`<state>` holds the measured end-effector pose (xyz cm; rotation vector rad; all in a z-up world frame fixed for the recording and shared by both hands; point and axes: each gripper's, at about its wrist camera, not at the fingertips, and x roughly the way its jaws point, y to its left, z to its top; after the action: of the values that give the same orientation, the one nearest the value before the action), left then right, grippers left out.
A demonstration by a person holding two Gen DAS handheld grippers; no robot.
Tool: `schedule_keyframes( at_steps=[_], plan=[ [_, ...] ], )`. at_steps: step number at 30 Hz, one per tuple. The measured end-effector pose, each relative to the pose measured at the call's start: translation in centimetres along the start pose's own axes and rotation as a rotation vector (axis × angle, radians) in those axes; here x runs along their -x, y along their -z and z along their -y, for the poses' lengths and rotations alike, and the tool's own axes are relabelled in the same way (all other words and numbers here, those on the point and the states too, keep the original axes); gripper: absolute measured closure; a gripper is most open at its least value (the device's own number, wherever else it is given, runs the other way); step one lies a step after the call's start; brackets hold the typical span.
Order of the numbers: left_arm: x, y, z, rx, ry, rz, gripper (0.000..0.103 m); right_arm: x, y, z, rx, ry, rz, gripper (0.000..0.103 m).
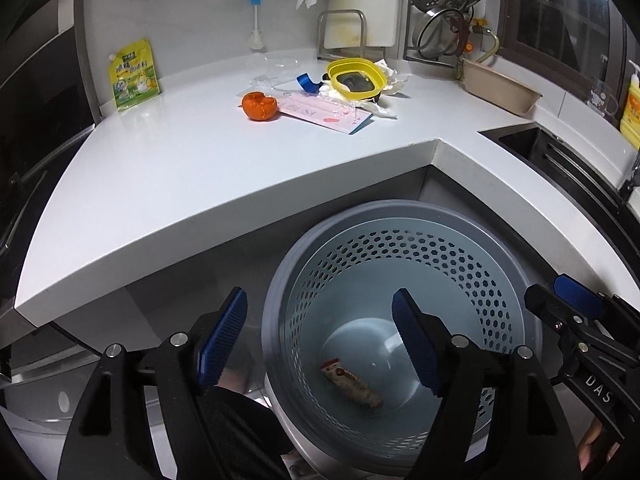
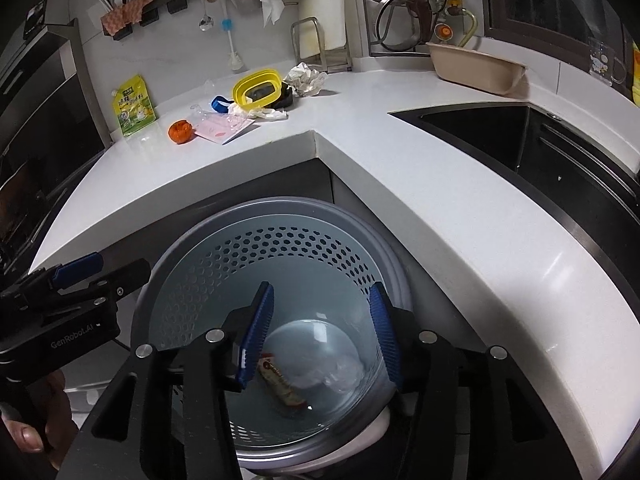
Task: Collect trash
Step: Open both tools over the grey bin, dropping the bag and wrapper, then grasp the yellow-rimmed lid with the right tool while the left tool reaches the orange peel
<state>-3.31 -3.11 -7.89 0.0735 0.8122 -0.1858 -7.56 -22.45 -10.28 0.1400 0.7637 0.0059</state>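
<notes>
A grey perforated bin (image 1: 320, 236) (image 2: 224, 220) stands on the floor below the white counter's corner. A small printed wrapper (image 1: 352, 388) (image 2: 282, 386) lies on its bottom, with a clear plastic piece (image 2: 340, 368) beside it. My left gripper (image 1: 320, 294) hangs open over the bin's left rim with nothing between its blue pads. My right gripper (image 2: 321, 287) is open over the bin's mouth, also holding nothing. On the counter lie an orange peel (image 1: 259, 106) (image 2: 181, 131), a pink card (image 1: 328, 114), a yellow lid (image 1: 356, 79), a blue cap (image 1: 307, 82) and crumpled paper (image 2: 306, 78).
A yellow-green pouch (image 1: 134, 74) leans on the back wall at the left. A beige basin (image 2: 476, 66) sits by the dark sink (image 2: 480, 132). A yellow soap bottle (image 1: 632, 112) stands at the far right. The counter edge (image 1: 224, 224) overhangs the bin closely.
</notes>
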Motion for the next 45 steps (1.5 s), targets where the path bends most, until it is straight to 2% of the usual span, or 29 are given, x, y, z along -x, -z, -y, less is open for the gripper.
schedule_keyframes(
  at_steps=[5,9,18,34,45],
  plan=[
    [0.1,-0.1,0.0,-0.005,-0.006,0.008,0.029,0.1,-0.2,0.1,-0.006,-0.007,0.005,0.054],
    [0.4,-0.3,-0.1,-0.013,-0.019,0.028,0.022,0.1,-0.2,0.0,-0.002,-0.011,0.009,0.052],
    [0.9,-1.4,-0.1,-0.042,-0.055,0.076,0.020,-0.1,-1.2,0.1,-0.018,-0.026,0.032,0.047],
    [2.5,-4.0,-0.4,-0.050,-0.017,0.154,0.013,0.2,-3.9,0.7,-0.060,-0.007,0.074,0.043],
    [2.6,-7.7,-2.4,-0.018,-0.010,0.204,0.010,-0.3,-7.9,0.6,-0.087,-0.040,0.133,0.040]
  ],
)
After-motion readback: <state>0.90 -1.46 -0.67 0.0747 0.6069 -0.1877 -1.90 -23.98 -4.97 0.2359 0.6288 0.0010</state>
